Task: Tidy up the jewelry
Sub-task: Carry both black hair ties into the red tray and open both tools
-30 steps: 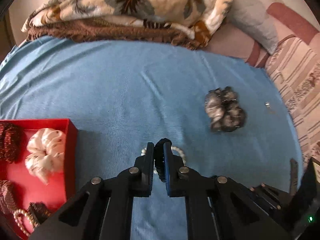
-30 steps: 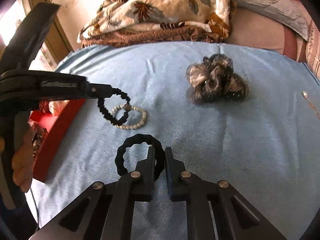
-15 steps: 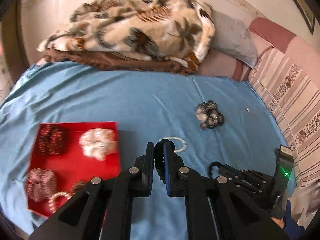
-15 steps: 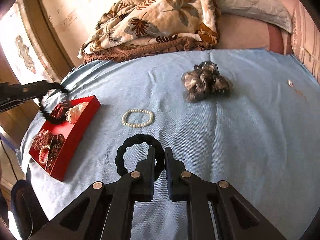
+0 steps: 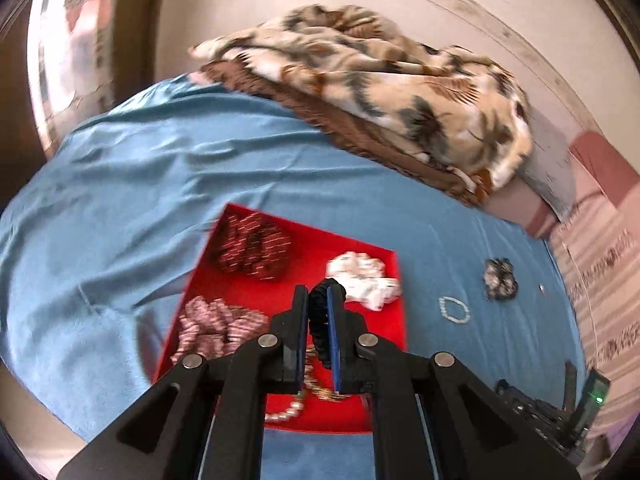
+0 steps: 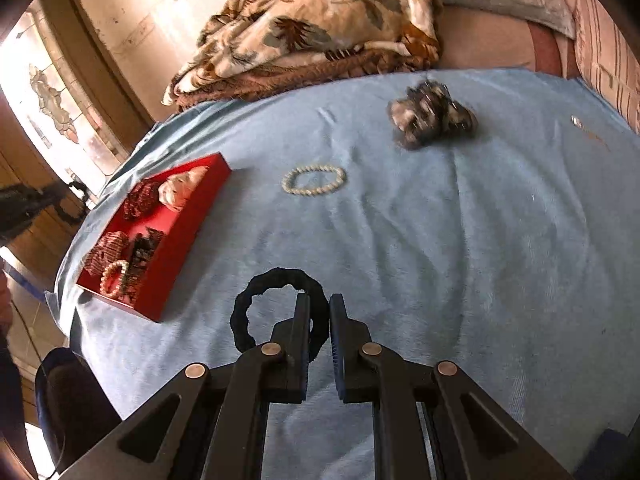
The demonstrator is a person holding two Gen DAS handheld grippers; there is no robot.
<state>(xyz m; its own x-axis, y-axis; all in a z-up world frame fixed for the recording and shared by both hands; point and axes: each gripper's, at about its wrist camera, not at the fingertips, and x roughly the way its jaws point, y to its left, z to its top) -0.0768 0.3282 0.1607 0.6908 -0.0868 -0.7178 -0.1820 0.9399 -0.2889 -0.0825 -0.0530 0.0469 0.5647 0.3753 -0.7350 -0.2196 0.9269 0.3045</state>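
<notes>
While I look down the left wrist camera, my left gripper (image 5: 318, 294) is clamped on a black beaded bracelet (image 5: 319, 322) above the red tray (image 5: 320, 248), near a white scrunchie (image 5: 362, 278). Through the right wrist camera, my right gripper (image 6: 320, 304) pinches a black hair tie (image 6: 256, 300) over the blue bedsheet (image 6: 460, 240); a pearl bracelet (image 6: 314, 179) lies beyond.

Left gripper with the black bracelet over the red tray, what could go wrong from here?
1. The left gripper pinches the black bracelet above the red tray, which is already crowded with scrunchies; released here, it may land on the white scrunchie or tangle with the beads below.
2. The right gripper holds its black ring only by one edge, so it might slip.
</notes>
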